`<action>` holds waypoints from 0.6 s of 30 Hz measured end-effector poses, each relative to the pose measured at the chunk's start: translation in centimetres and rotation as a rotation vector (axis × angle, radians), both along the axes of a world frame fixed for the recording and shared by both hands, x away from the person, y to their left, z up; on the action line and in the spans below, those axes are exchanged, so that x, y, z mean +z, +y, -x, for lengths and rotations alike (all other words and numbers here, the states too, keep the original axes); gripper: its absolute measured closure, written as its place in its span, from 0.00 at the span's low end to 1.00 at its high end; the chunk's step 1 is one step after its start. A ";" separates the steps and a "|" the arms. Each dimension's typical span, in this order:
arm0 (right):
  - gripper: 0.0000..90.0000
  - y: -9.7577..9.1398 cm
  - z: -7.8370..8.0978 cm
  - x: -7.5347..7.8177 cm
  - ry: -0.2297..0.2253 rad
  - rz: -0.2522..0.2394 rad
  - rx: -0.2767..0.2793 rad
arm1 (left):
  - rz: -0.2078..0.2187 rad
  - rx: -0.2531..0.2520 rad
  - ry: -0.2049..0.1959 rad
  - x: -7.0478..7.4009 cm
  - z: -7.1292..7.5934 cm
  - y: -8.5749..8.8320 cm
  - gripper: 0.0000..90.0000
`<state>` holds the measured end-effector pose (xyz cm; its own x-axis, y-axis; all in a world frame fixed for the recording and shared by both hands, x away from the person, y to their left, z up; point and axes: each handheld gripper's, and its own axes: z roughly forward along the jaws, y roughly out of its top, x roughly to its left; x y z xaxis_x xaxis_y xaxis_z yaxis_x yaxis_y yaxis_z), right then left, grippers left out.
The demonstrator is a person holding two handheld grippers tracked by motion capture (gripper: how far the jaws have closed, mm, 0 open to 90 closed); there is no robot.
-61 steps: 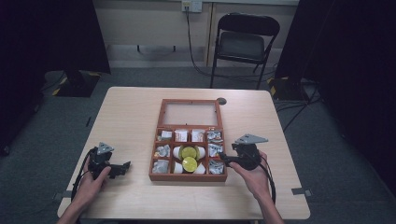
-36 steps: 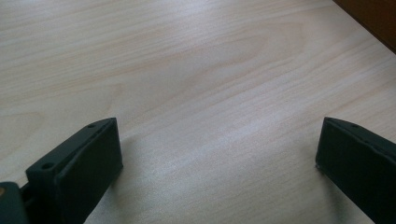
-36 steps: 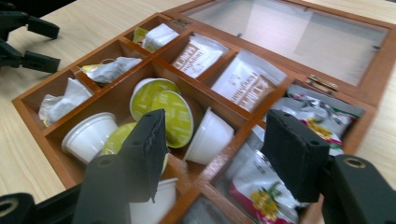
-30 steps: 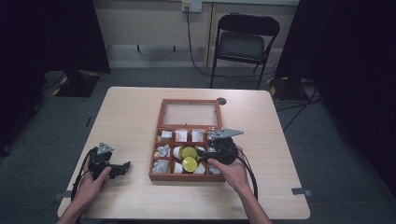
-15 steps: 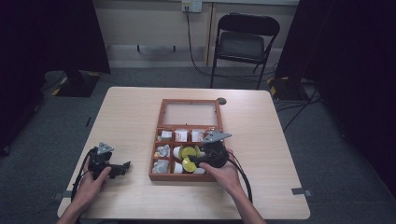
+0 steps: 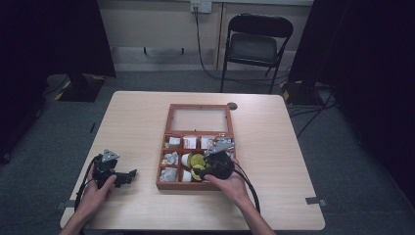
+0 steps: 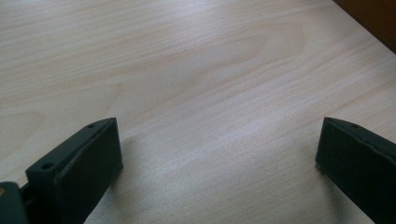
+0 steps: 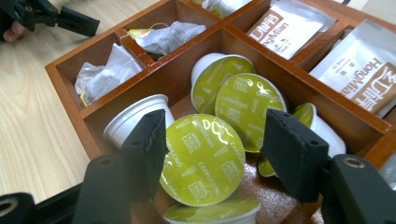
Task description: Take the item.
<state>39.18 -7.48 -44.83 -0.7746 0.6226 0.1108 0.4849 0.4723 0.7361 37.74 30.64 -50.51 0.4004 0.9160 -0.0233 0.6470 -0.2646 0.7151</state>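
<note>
A wooden compartment box (image 6: 164, 169) sits mid-table with its glass lid (image 6: 200, 120) laid open behind it. Its front middle compartment holds several green-lidded coffee capsules (image 6: 195, 160). My right gripper (image 6: 199, 171) reaches into that compartment. In the right gripper view it (image 8: 217, 154) is open, and one capsule (image 8: 203, 158) lies tilted between its jaws; the left jaw is at the lid's edge and there is a gap on the right. More capsules (image 8: 245, 109) lie behind. My left gripper (image 6: 128, 175) rests on the table left of the box, open (image 7: 217, 158) over bare wood.
Tea bags (image 8: 112, 70) fill the left compartments and silver sachets (image 8: 369, 70) the far ones. The box's corner (image 7: 373, 18) shows past my left gripper. A small dark disc (image 6: 232, 105) lies behind the lid. A folding chair (image 6: 257, 44) stands beyond the table.
My right gripper has moved left from the table beside the box and lowered into the capsule compartment. The left gripper has not moved.
</note>
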 end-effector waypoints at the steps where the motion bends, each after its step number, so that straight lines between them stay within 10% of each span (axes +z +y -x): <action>1: 0.43 0.1 0.0 -0.1 0.003 0.001 0.003 | 0.000 0.000 0.000 0.0 0.0 0.0 0.00; 18: 0.39 1.0 0.1 -0.9 0.026 0.022 0.016 | 0.000 0.000 0.000 0.0 0.0 0.0 0.00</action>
